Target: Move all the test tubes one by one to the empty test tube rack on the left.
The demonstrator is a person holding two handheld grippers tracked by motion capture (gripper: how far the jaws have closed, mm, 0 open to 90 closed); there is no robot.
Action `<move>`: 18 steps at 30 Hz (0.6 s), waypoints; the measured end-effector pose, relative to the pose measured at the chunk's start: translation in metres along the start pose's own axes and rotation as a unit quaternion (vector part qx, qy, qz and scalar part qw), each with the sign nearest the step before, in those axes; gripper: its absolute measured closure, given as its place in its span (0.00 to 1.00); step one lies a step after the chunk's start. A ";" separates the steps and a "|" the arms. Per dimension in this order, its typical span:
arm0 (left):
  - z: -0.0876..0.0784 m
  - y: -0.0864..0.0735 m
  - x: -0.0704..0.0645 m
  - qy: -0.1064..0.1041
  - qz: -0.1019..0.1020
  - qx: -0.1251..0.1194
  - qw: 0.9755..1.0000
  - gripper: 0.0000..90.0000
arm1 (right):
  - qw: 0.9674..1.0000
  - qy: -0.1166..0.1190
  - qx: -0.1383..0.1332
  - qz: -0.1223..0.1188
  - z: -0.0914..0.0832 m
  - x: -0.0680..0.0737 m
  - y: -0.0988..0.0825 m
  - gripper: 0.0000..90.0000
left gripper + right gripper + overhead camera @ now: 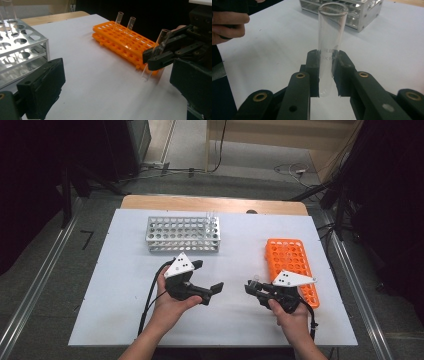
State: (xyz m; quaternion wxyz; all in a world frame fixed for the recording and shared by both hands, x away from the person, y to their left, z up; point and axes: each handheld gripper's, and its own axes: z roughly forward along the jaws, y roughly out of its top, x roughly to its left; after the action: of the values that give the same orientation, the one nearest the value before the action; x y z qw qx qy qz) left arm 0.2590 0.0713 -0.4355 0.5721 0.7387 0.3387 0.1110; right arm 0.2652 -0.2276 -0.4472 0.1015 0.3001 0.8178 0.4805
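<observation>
The right gripper (251,286), low and right of centre in the high view, is clenched on a clear glass tube (329,47), which stands upright between its pads above the white table (125,285). Just to its right lies the orange rack (292,265), with two more tubes (125,23) standing at its far end in the left gripper view. The left gripper (210,276), lower middle of the high view, hangs released with nothing between its jaws. Higher up, left of centre, the metal rack (183,235) holds what looks like one tube near its right end. I'd judge the job barely begun: one tube moved, one in transit, two waiting.
</observation>
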 end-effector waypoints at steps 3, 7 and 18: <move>0.002 0.000 -0.004 -0.007 0.002 0.001 1.000 0.01 | 1.000 0.005 0.002 -0.003 0.004 0.005 0.001 0.81; 0.006 0.000 -0.009 -0.012 0.004 0.003 1.000 0.04 | 1.000 0.014 0.007 -0.009 0.010 0.011 0.002 0.81; 0.014 0.000 -0.025 -0.038 0.019 0.011 0.999 0.28 | 0.999 0.034 0.016 -0.022 0.023 0.026 0.003 0.81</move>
State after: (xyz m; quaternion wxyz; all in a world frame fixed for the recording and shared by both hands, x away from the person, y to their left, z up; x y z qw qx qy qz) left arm 0.2477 0.0444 -0.4348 0.5739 0.7551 0.3038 0.0901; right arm 0.2560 -0.1948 -0.4529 0.0790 0.2673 0.8349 0.4747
